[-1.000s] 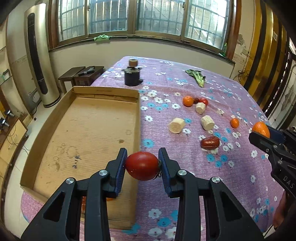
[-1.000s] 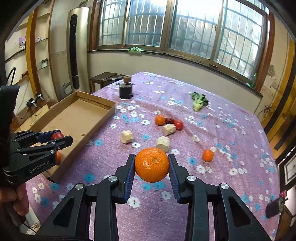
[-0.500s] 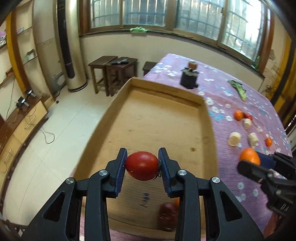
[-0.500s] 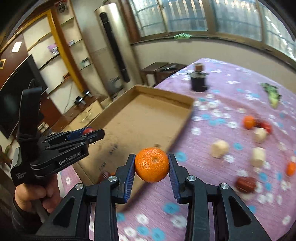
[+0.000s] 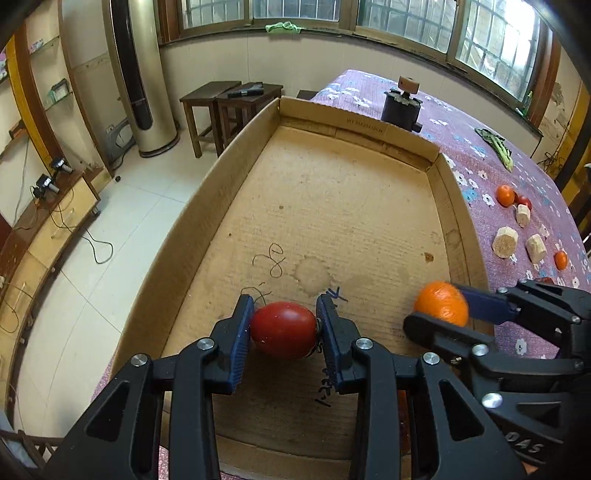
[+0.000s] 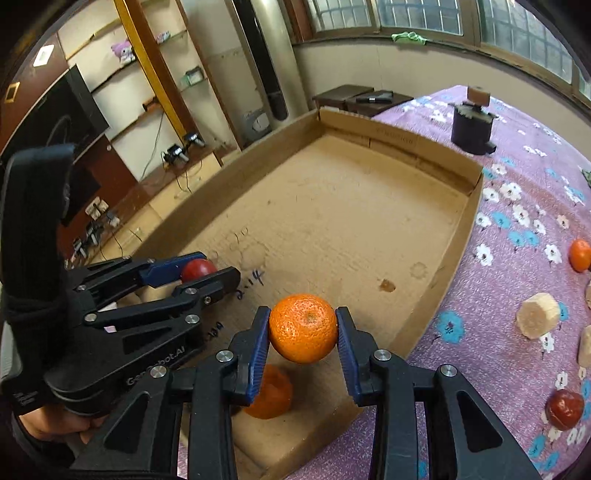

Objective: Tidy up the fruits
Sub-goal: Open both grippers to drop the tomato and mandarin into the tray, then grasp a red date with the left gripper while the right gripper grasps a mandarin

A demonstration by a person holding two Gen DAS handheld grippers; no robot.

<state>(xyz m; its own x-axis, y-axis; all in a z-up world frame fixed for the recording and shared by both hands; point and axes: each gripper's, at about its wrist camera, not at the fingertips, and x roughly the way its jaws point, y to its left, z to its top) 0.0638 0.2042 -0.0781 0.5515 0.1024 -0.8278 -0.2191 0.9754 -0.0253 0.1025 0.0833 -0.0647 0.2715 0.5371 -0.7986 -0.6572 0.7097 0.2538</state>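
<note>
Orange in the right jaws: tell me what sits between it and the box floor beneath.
Another orange already lies on the floor of the cardboard box, just below and slightly left of the held orange in the right gripper. The floor farther ahead looks bare.

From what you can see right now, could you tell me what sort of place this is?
Most likely a room in someone's home: a table under a flowered purple cloth, a tall standing air conditioner beside barred windows, and wall shelves next to a television.
</note>
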